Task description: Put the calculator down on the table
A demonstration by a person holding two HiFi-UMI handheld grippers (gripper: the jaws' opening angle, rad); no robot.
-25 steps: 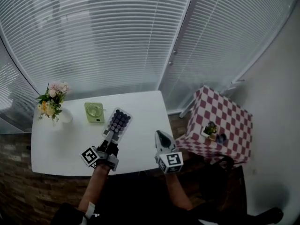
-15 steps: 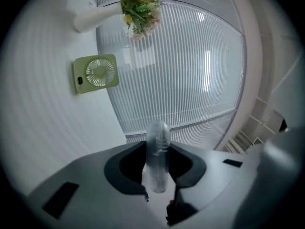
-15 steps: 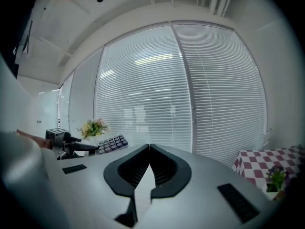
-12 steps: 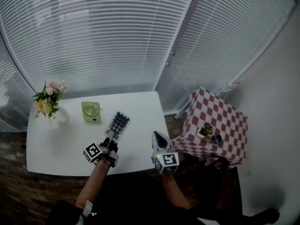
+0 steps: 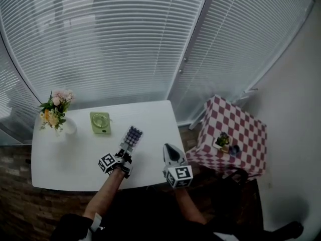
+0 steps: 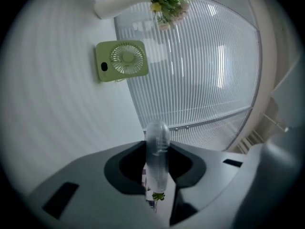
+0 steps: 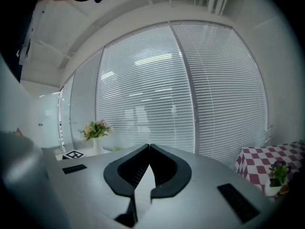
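the left gripper (image 5: 123, 153) has its fingers clamped narrow on the calculator (image 5: 132, 136) over the worktop (image 5: 65, 157); the right gripper (image 5: 170, 148) has its fingers pressed together, empty.

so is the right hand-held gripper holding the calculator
No, the right hand-held gripper has its jaws together on nothing; the calculator sits in the left hand-held gripper.

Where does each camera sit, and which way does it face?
Head view: on the person's head, facing steeply down at the white table; both forearms show.
Left gripper view: on the left hand-held gripper, facing the green fan across the table; jaws grip the calculator.
Right gripper view: on the right hand-held gripper, facing the blinds; jaws shut, empty.
Shared: the flowers show in all three.
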